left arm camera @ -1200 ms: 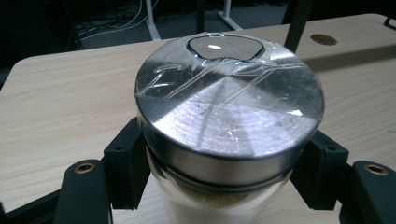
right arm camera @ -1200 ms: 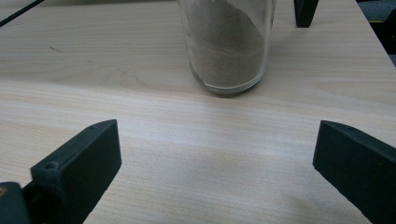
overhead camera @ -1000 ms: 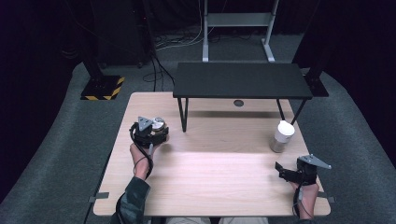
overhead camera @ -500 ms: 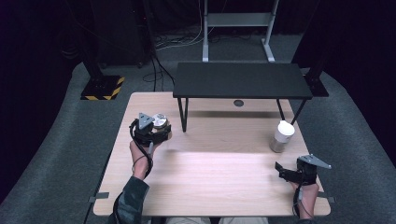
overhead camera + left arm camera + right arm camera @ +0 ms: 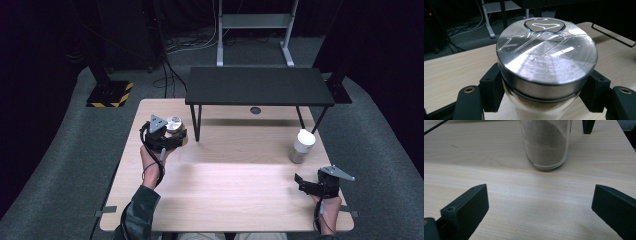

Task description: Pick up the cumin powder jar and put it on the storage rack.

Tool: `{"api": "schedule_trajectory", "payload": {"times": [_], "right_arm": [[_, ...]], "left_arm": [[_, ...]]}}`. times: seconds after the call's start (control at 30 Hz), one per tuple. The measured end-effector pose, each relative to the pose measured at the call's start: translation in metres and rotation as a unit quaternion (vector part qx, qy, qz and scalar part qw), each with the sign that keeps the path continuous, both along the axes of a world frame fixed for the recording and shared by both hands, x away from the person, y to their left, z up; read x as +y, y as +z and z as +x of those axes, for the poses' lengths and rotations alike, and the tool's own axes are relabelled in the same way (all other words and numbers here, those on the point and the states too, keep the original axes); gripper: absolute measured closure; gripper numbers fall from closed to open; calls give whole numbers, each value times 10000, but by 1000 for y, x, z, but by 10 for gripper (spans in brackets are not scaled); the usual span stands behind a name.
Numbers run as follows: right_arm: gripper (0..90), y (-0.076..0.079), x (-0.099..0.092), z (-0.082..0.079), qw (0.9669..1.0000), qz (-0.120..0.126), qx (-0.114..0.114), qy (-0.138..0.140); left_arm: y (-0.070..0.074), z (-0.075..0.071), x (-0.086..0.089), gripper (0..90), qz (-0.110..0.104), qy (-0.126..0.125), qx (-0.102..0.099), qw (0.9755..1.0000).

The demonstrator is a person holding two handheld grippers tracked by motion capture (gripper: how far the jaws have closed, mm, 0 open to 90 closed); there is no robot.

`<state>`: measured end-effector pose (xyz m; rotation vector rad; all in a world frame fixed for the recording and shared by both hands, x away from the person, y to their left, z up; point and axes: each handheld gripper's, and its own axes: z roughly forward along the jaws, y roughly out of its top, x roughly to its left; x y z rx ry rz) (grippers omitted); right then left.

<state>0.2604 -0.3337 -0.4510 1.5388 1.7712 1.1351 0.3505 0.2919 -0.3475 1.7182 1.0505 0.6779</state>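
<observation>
High view: your left gripper (image 5: 172, 134) sits near the surface's (image 5: 235, 200) far-left corner, fingers (image 5: 491, 91) clamped on a metal-lidded jar (image 5: 546, 62) just under its lid — jar's upright, w/ brownish contents below the rim. Your right gripper (image 5: 305, 184) rests by the near-right corner, fingers (image 5: 466, 207) spread wide, nothing btwn them — a white-lidded glass jar (image 5: 302, 146) of sandy powder stands just beyond, by the right edge.

A pale wood-grain surface (image 5: 235, 195) carries a low black shelf (image 5: 255, 85) standing on thin legs along its far side. Near the right edge stands a glass jar (image 5: 301, 146) with a white lid — part filled with brownish powder, upright, just in front of the shelf's right legs.
</observation>
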Motion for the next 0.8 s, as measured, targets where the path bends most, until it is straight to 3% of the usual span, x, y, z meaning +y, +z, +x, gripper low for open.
{"api": "schedule_trajectory", "payload": {"times": [0.8], "right_arm": [[0, 0, -1, 0, 10000, 24, 8, 12]], "left_arm": [[31, 13, -9, 306, -27, -311, -55, 9995]]}}
